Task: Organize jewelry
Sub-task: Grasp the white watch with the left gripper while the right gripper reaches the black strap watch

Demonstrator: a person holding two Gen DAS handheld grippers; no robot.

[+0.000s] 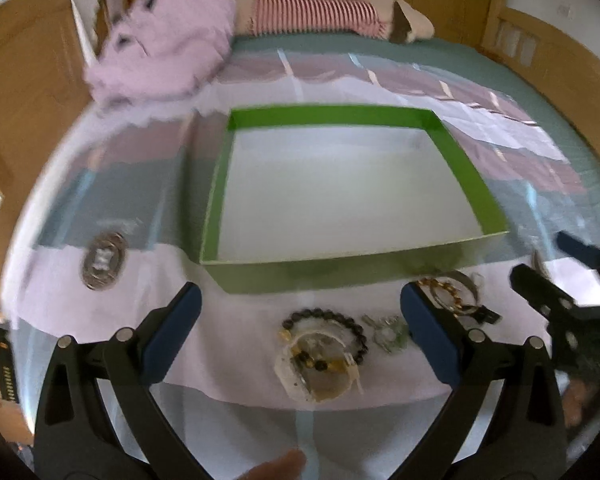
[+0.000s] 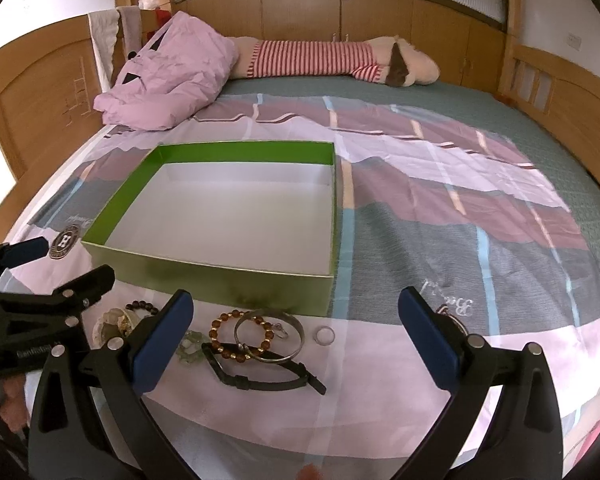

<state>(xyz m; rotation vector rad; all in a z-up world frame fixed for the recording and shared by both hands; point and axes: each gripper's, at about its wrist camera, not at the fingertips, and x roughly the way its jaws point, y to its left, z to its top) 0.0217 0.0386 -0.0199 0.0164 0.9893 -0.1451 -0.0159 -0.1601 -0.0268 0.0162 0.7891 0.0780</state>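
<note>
A green box (image 1: 260, 276) with a white inside lies open on the bed; it also shows in the right wrist view (image 2: 220, 284). Jewelry lies in front of it. My left gripper (image 1: 300, 320) is open above a dark bead bracelet (image 1: 356, 330) and a clear pouch of beads (image 1: 320, 372). My right gripper (image 2: 296, 316) is open above an amber bead bracelet (image 2: 220, 330), a silver bangle (image 2: 292, 354), a black strap (image 2: 268, 380) and a small clear ring (image 2: 325, 336). A pale green piece (image 2: 190, 346) lies by its left finger.
The patterned sheet (image 2: 440, 200) covers the bed. A pink bundle (image 2: 172, 80) and a striped plush toy (image 2: 320, 58) lie at the far end. Wooden bed walls (image 2: 40, 92) stand around. The right gripper shows at the left wrist view's right edge (image 1: 560, 280).
</note>
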